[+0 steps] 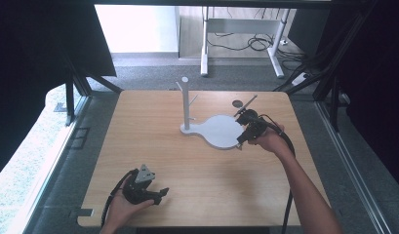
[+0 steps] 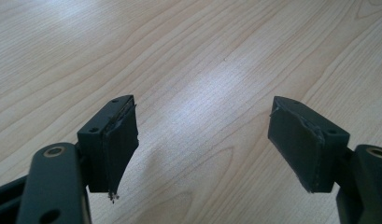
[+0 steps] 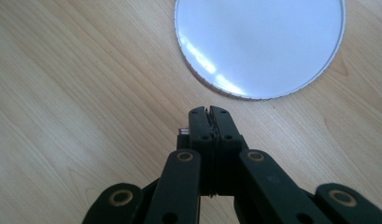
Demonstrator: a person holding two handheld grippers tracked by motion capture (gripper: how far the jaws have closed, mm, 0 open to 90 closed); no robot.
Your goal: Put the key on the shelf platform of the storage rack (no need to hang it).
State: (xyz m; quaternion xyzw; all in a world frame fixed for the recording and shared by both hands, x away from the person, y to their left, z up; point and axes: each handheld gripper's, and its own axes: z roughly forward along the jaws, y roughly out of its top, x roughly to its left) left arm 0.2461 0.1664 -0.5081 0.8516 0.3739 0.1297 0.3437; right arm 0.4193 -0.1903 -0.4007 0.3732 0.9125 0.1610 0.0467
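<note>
1. My worktop is a light wooden table (image 1: 153,146) with a pale, streaky grain.
2. A white stand lies on it right of the middle: a round flat base plate (image 1: 220,131) joined to an upright post (image 1: 186,105) with short pegs.
3. Just behind the plate sits a small dark disc (image 1: 237,103).
4. Grey carpet floor (image 1: 153,73) surrounds the table.

right gripper (image 3: 210,111) jaws pressed together, white round disc (image 3: 259,44) just beyond, wooden table (image 3: 76,93)

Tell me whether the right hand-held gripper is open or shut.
Shut. In the right gripper view the right hand-held gripper has its two black jaws pressed together with no gap, just short of the white round plate.
</note>
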